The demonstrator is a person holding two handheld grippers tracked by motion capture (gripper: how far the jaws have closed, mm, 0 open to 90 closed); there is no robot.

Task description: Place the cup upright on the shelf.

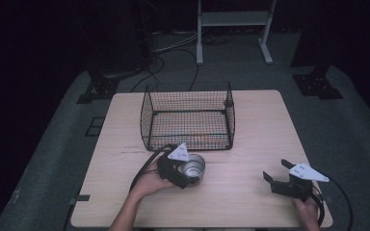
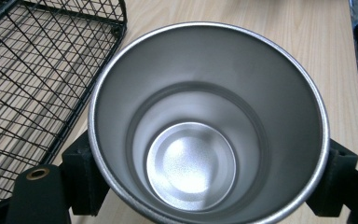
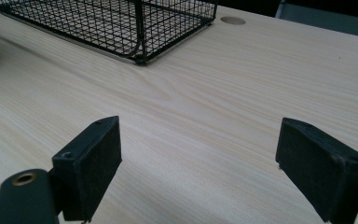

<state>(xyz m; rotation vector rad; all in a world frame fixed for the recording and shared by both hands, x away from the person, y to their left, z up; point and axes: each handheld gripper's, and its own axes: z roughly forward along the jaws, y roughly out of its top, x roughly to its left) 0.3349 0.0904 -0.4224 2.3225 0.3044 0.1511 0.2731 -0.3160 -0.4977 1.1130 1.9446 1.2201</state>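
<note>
Steel cup (image 2: 205,126) sits gripped between the jaws of the left gripper (image 1: 185,179), just in front of the wire basket (image 1: 189,98) on the table (image 1: 250,125). The grasp looks done; lifting it over the near rim into the basket is likely what remains. Right gripper (image 1: 275,172) rests spread and idle, well apart, leaving room.

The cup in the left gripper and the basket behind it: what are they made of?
The cup looks like brushed steel: grey, matte sheen, bright rim. The basket looks like black-coated wire mesh; the coating is a guess. The left gripper clamps the cup.
</note>
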